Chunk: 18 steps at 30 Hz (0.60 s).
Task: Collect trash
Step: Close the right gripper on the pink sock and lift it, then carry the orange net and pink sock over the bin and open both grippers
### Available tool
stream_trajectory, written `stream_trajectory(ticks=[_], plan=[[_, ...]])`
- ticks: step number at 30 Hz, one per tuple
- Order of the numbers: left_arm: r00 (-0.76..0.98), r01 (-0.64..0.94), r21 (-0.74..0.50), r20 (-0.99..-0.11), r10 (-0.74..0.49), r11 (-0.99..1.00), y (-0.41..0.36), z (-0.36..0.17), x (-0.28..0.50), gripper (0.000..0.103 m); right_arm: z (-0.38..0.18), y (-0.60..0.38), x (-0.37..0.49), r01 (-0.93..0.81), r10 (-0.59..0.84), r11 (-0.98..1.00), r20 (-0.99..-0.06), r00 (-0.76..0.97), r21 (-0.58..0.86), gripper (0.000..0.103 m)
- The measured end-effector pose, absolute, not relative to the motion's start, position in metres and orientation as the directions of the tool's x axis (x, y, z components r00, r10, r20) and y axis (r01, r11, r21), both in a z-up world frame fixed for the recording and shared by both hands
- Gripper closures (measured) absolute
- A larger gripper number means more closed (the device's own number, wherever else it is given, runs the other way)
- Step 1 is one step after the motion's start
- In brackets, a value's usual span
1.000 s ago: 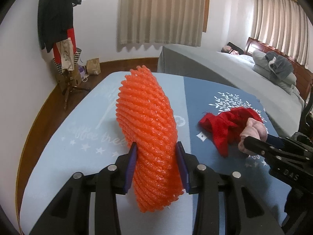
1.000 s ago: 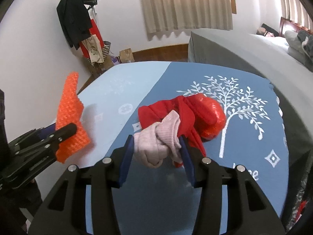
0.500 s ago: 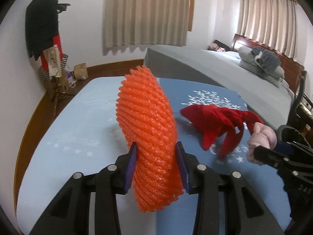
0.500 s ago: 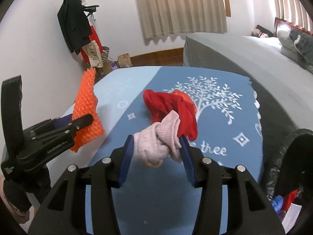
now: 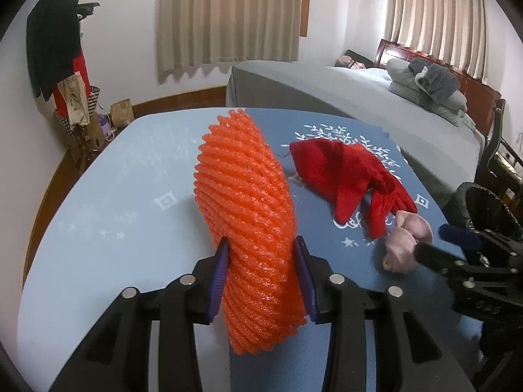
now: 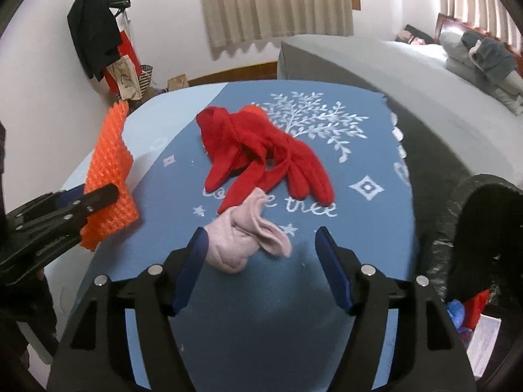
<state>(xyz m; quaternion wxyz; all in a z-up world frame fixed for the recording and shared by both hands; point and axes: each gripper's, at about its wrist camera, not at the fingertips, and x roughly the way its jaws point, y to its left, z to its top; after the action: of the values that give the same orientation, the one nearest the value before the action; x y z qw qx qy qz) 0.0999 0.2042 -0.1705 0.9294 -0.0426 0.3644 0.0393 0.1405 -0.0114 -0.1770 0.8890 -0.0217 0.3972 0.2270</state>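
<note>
My left gripper [image 5: 261,274] clamps the orange foam net [image 5: 248,209]; my right gripper [image 6: 264,268], jaws just opening, stands apart around the pink sock [image 6: 242,245].

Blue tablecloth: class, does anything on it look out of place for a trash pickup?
Yes. Red gloves and a knotted pink sock lie on the tablecloth: clothing, not rubbish. The sock sits loose between the right gripper's open jaws, which have just been opening.

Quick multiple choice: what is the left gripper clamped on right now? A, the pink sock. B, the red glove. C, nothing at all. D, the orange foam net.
D: in the left wrist view the left gripper has both blue pads pressed against the orange foam net.
</note>
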Motion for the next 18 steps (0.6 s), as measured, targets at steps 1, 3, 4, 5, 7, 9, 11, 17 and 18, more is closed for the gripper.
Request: stream_trajectory(ticks=[1,3,4,5,7,9,11,17,18], plan=[[0.731,-0.103,-0.049,-0.681,0.042,0.993,0.205,-0.171,0.100,0.064,-0.176,-0.012,0.136,-0.420,0.391,0.895,-0.713,0.582,0.149,0.037],[0.729,-0.104,-0.050,-0.683,0.042,0.993,0.205,-0.172,0.100,0.064,-0.177,-0.009,0.134,-0.426,0.398,0.892,-0.713,0.578,0.152,0.037],[0.728,-0.106,-0.051,-0.684,0.042,0.993,0.206,-0.173,0.100,0.064,-0.179,-0.006,0.133,-0.435,0.402,0.888,-0.714,0.573,0.151,0.037],[0.727,-0.108,-0.052,-0.686,0.043,0.993,0.205,-0.172,0.101,0.064,-0.182,-0.002,0.134,-0.441,0.406,0.884,-0.718,0.565,0.152,0.037],[0.726,-0.111,-0.052,-0.687,0.045,0.992,0.205,-0.172,0.101,0.064,-0.185,0.002,0.138,-0.443,0.410,0.882,-0.722,0.558,0.158,0.037],[0.725,-0.114,-0.053,-0.688,0.047,0.992,0.208,-0.173,0.100,0.064,-0.190,0.009,0.144,-0.440,0.397,0.886,-0.732,0.554,0.148,0.035],[0.723,-0.119,-0.052,-0.689,0.050,0.992,0.208,-0.173,0.101,0.064,-0.197,0.014,0.154,-0.429,0.387,0.890,-0.751,0.535,0.154,0.035],[0.722,-0.121,-0.051,-0.690,0.053,0.991,0.208,-0.173,0.101,0.064,-0.198,0.017,0.159,-0.438,0.385,0.886,-0.764,0.518,0.150,0.065],[0.723,-0.121,-0.051,-0.689,0.053,0.991,0.208,-0.173,0.101,0.064,-0.196,0.016,0.158,-0.442,0.386,0.885,-0.763,0.519,0.146,0.066]])
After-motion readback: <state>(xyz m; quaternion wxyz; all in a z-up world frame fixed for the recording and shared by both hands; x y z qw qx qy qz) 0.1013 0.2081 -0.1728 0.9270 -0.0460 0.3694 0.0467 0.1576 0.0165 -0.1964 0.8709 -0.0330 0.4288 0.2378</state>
